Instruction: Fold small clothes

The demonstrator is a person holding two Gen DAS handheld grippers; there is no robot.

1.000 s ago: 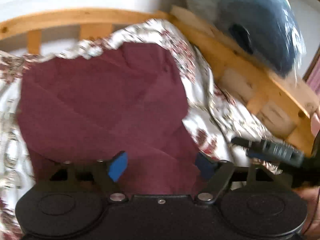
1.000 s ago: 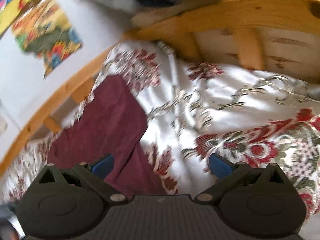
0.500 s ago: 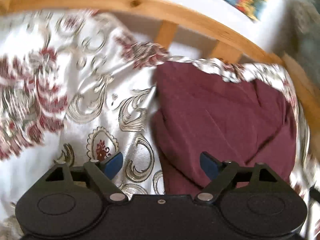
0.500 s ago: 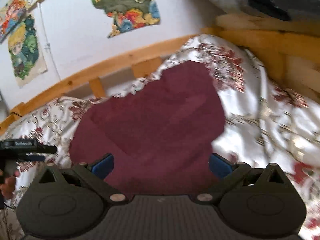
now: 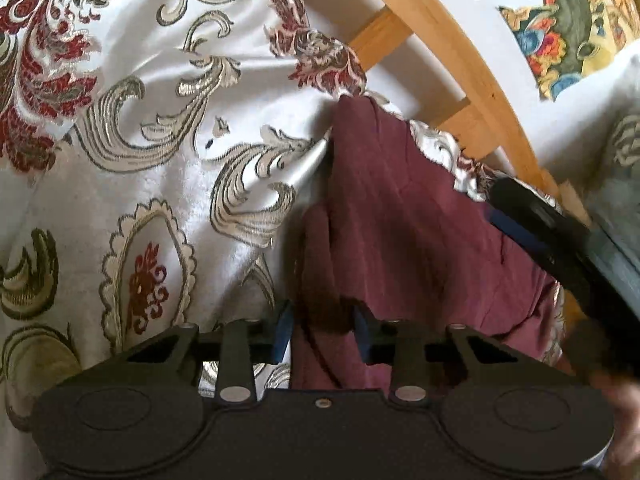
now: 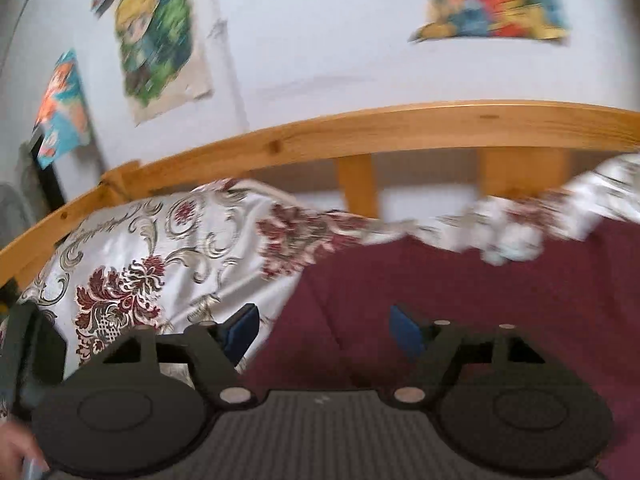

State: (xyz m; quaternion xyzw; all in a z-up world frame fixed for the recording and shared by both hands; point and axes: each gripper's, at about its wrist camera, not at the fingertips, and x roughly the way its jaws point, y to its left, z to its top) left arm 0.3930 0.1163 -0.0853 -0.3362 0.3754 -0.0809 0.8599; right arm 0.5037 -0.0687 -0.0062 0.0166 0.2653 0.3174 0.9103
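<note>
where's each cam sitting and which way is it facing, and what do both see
Left wrist: on the left gripper, facing forward and down at the maroon cloth on the floral bedspread; its closing jaws straddle a cloth fold; right gripper crosses at right.
Right wrist: on the right gripper, facing the rail and posters; closing jaws over the cloth's edge; a hand at bottom left.
Shared: cloth, bedspread, rail, a poster.

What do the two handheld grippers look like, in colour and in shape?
Both are black plastic. The left gripper has two round discs on a smooth body, silver pivot screws and blue pads on its fingers. The right gripper has the same discs, screws and blue pads, but a ribbed grey plate in the middle. No cables or sleeves show.
</note>
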